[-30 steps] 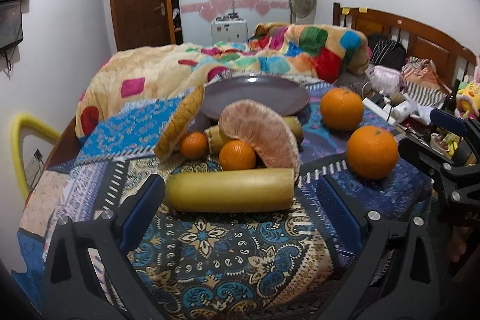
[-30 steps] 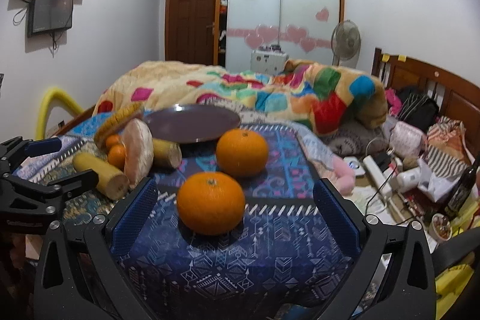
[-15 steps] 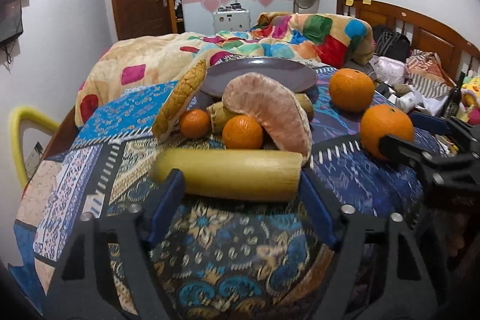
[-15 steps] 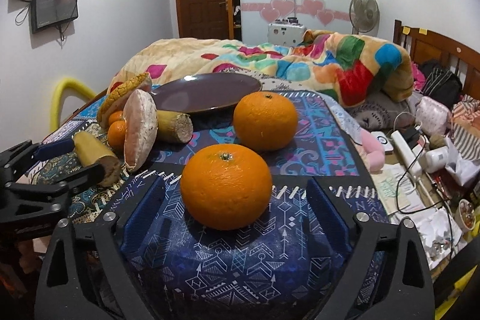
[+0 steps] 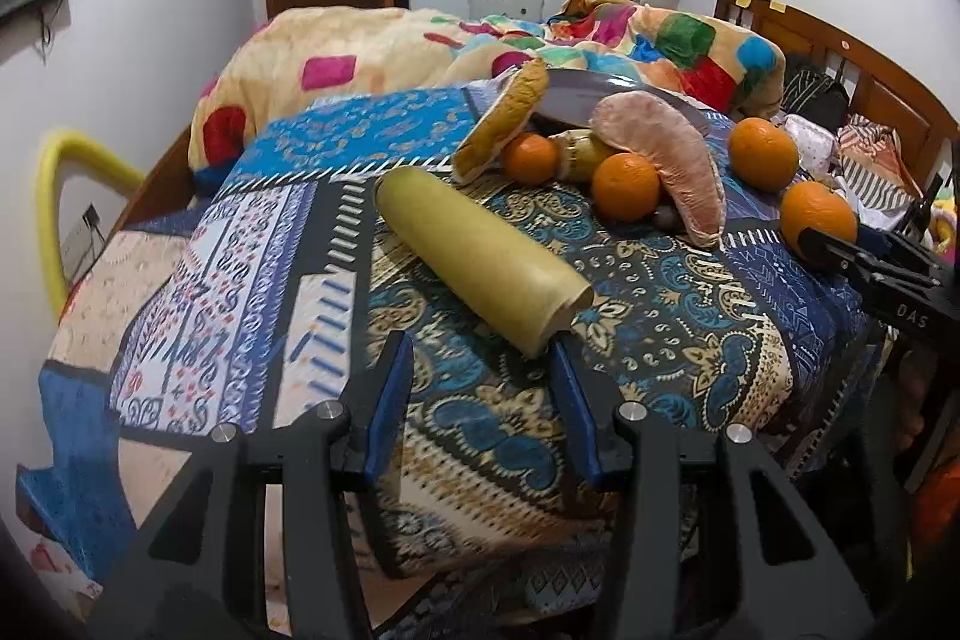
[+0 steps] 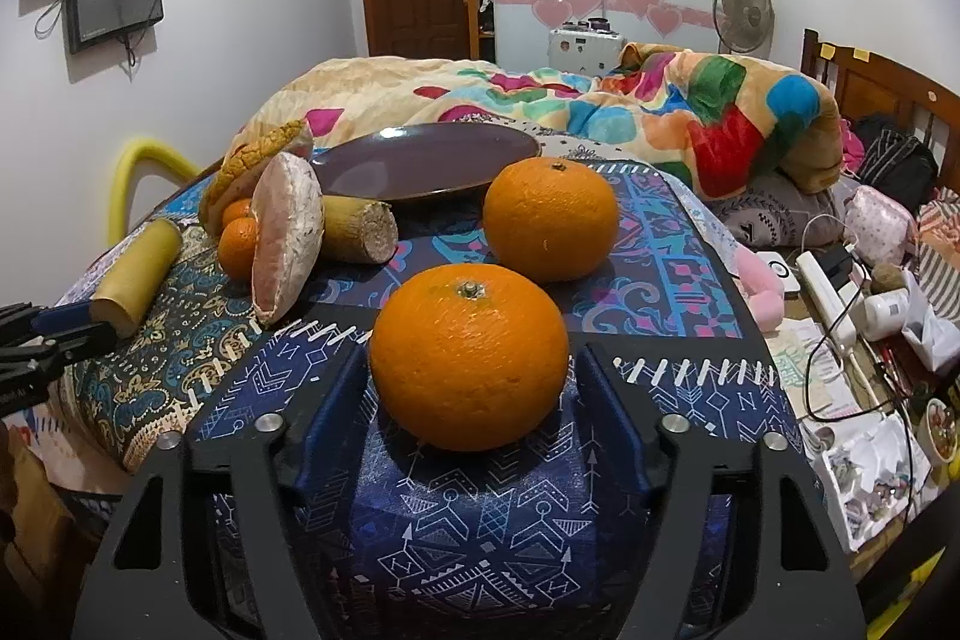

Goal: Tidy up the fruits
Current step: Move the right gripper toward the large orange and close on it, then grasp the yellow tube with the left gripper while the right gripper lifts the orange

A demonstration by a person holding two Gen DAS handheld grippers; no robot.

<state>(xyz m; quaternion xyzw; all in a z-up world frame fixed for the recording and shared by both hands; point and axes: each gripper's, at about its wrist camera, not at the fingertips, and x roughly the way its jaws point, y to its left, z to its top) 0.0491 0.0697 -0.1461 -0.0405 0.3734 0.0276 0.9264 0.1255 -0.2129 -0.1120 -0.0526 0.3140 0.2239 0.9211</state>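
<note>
Round orange fruit (image 6: 468, 355) sits btwn right tool (image 6: 468, 388) fingers, spread, not pinching. Left tool (image 5: 483, 376) spread w/ yellow-green cylinder fruit (image 5: 483, 253) end just ahead.

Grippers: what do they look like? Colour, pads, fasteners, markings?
Both the left gripper and right gripper are matte black angular frames with cut-out openings, blue ribbed finger pads and round silver screws. White lettering, apparently "DAS", marks the right one in the left view. No cables or sleeves show.

You have four oranges, two large (image 6: 468, 355) (image 6: 551, 218) and two small (image 5: 626, 186) (image 5: 530, 158), two yellow cylinders (image 5: 483, 259) (image 6: 359, 237), one pomelo wedge (image 5: 671, 159), one corn-textured piece (image 5: 503, 126), one plate (image 6: 420, 161), two grippers (image 5: 483, 388) (image 6: 471, 406).
</note>
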